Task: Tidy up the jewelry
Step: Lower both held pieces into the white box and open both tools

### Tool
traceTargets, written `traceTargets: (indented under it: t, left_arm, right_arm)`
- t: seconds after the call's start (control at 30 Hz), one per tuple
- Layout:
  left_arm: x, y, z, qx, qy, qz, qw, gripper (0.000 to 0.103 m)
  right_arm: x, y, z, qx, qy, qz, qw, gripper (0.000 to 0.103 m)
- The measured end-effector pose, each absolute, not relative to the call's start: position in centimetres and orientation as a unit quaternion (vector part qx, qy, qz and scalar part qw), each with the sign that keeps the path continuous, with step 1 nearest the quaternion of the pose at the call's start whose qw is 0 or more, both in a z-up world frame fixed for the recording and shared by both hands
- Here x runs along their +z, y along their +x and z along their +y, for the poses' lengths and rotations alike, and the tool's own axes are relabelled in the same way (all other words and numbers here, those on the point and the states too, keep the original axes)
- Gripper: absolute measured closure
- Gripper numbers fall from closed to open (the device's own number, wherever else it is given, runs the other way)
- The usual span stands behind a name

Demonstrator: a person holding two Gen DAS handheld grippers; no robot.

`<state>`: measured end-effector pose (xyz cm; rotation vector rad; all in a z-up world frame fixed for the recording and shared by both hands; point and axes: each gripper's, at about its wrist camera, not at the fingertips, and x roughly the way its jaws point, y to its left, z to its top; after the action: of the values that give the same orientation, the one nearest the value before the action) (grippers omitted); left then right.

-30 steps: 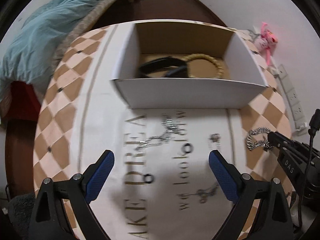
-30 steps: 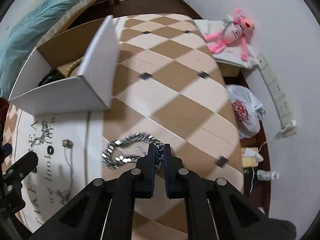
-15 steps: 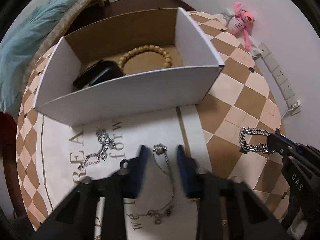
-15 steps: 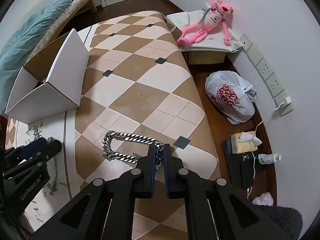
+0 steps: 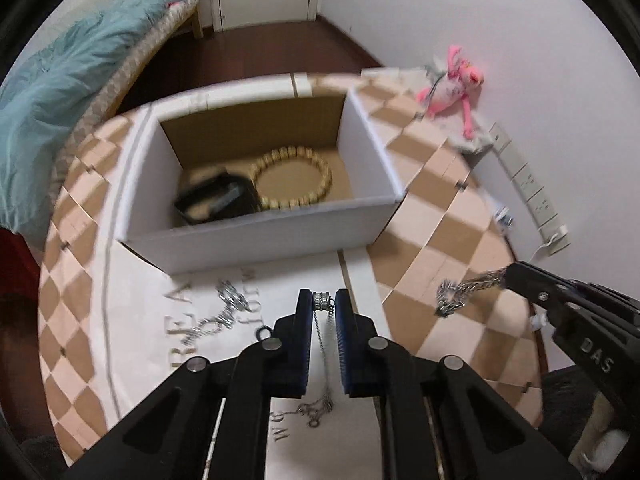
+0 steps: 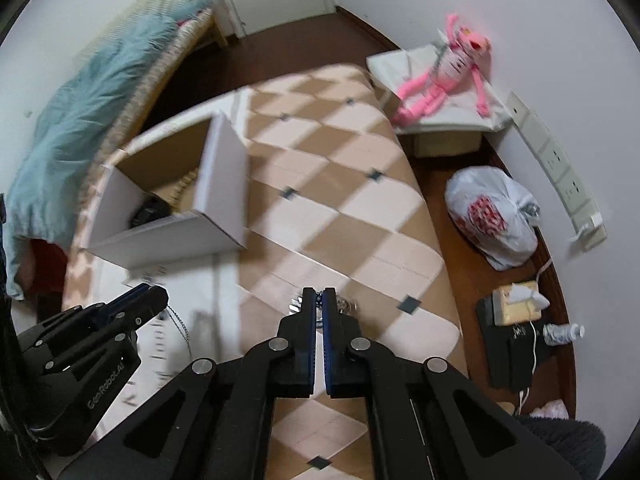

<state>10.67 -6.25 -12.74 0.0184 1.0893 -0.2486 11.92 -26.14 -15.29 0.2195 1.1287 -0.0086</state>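
Note:
My left gripper is shut on a thin silver necklace, pinching its bead pendant; the chain hangs down to the white cloth. My right gripper is shut on a chunky silver chain bracelet, lifted above the checkered table; in the right wrist view the bracelet is mostly hidden behind the fingers. The open white box beyond holds a wooden bead bracelet and a black band. Another silver piece and a small black ring lie on the cloth.
A bed with a teal blanket is at the left. A pink plush toy, a white plastic bag and floor clutter lie right of the table. A power strip runs along the wall.
My left gripper went from open to shut on the necklace pendant and lifted it. My right gripper raised the chunky bracelet off the table. Both views moved up and back.

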Motion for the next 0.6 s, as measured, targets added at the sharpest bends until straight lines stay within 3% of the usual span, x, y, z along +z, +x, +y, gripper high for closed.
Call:
traceTargets:
  t: [0.6]
  left_arm:
    - [1.7,13.9,-1.4,-0.147,-0.042,0.418,0.896,0.095]
  right_arm:
    - [-2.6,15.9,-21.4,0.107,0.117,0.458,0.875,0.100]
